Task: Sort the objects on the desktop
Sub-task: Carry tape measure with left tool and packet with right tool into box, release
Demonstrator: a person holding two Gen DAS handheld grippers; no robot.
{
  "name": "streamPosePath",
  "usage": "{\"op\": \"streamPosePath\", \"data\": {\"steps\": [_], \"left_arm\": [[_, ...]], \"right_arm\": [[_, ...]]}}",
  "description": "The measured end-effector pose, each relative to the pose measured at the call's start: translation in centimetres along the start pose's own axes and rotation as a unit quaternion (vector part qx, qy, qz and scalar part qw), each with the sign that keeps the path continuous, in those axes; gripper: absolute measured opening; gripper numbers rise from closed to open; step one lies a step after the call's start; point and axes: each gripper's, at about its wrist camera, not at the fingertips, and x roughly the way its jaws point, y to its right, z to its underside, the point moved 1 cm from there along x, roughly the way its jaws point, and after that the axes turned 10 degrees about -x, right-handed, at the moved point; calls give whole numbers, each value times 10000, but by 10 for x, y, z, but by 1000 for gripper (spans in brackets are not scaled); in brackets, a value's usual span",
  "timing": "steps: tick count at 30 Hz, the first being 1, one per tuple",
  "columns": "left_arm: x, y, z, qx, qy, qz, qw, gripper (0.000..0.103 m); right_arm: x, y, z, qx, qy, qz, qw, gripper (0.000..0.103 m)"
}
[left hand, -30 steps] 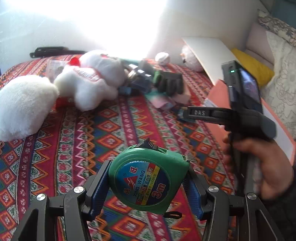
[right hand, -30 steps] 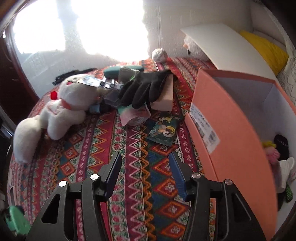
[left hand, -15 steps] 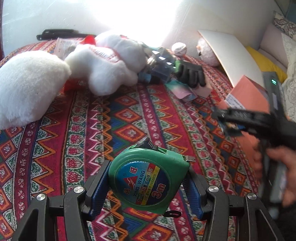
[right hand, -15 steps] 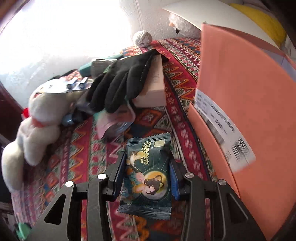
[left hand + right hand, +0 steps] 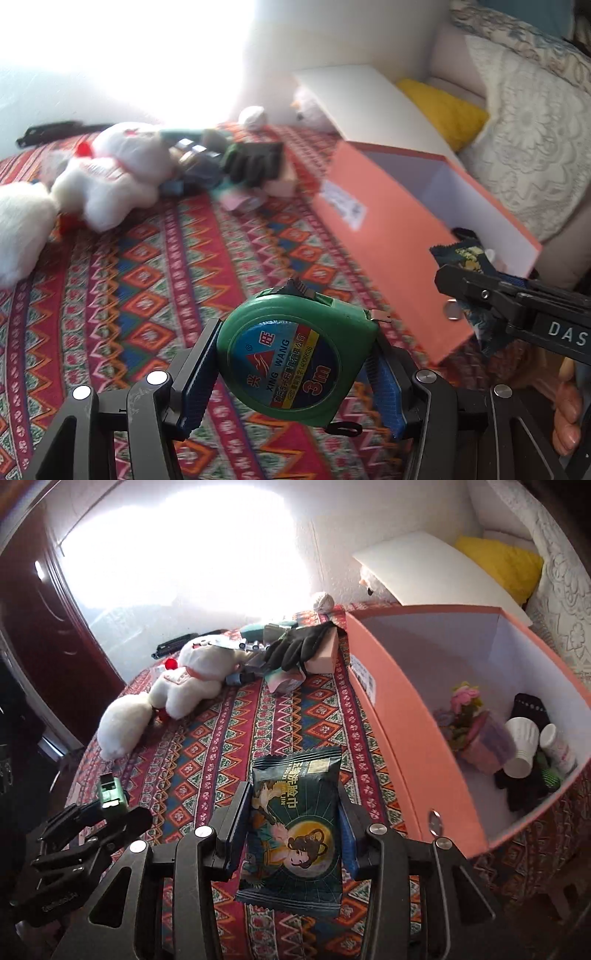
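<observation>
A yellow cushion [image 5: 506, 566] lies in the far right corner, against a cream lace-patterned pillow [image 5: 528, 147]. A patterned red, orange and blue cloth [image 5: 155, 266] covers the table. Bright window glare [image 5: 192, 550] washes out the back wall. A dark red wooden door [image 5: 33, 627] stands at the left edge in the right wrist view.

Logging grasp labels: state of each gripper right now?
Left gripper: shut on the green tape measure.
Right gripper: shut on the dark green snack packet, beside the orange box.
</observation>
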Motion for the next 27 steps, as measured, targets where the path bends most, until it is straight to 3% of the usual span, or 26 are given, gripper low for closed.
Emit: {"op": "streamPosePath", "data": {"steps": [7, 13, 20, 25, 26, 27], "left_arm": [[-9, 83, -17, 585, 161, 492, 9969, 62], [11, 171, -42, 1173, 250, 888, 9888, 62], [50, 254, -61, 1692, 284, 1031, 9798, 62], [85, 277, -78, 1725, 331, 942, 9799, 63], [89, 277, -81, 1682, 387, 918, 9807, 70], [93, 277, -84, 1639, 442, 895, 9814, 86]], "right_arm": [[-88, 39, 7, 218, 689, 282, 9970, 45], [-138, 94, -6, 438, 1320, 714, 9877, 45], [-165, 178, -29, 789, 1739, 1161, 9747, 45], [-147, 234, -53, 1089, 1722, 1153, 9722, 45], [-139, 242, -58, 1107, 1676, 1084, 9736, 45], [-129, 250, -63, 1092, 1614, 1005, 9757, 47]]}}
